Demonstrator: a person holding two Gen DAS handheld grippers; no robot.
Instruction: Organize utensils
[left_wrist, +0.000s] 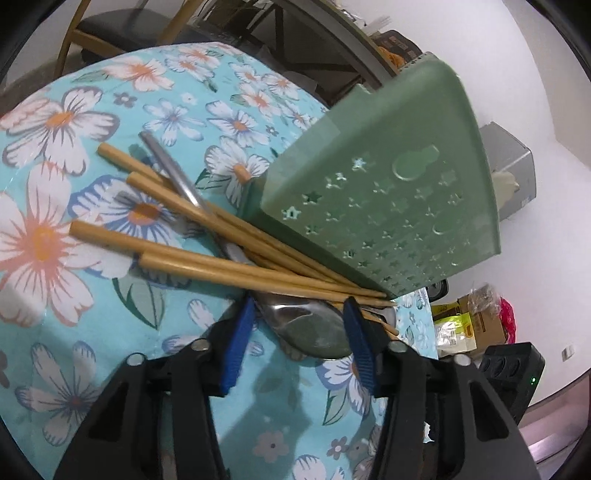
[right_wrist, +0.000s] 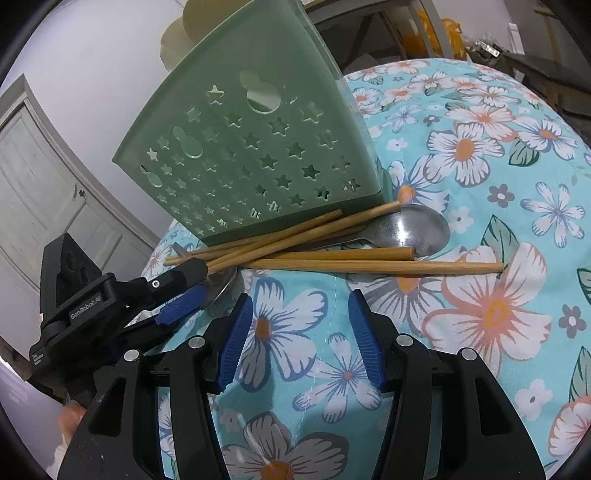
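On the flowered worktop (left_wrist: 55, 177), left view: chopsticks (left_wrist: 207, 254) and spoon (left_wrist: 310, 328) heaped against green holder (left_wrist: 388, 192); left claw (left_wrist: 299, 325) released, straddling spoon bowl. Right view: right claw (right_wrist: 301, 325) released, short of pile. Chopsticks judged light, stiff, prone to rolling; grip mid-length. Spoon slippery; take the handle.

Left gripper (left_wrist: 299, 343), right gripper (right_wrist: 301, 341): black plastic frames, ribbed blue pads (right_wrist: 236, 343), silver pivot screws (right_wrist: 197, 342), white "GenRobot.AI" lettering.
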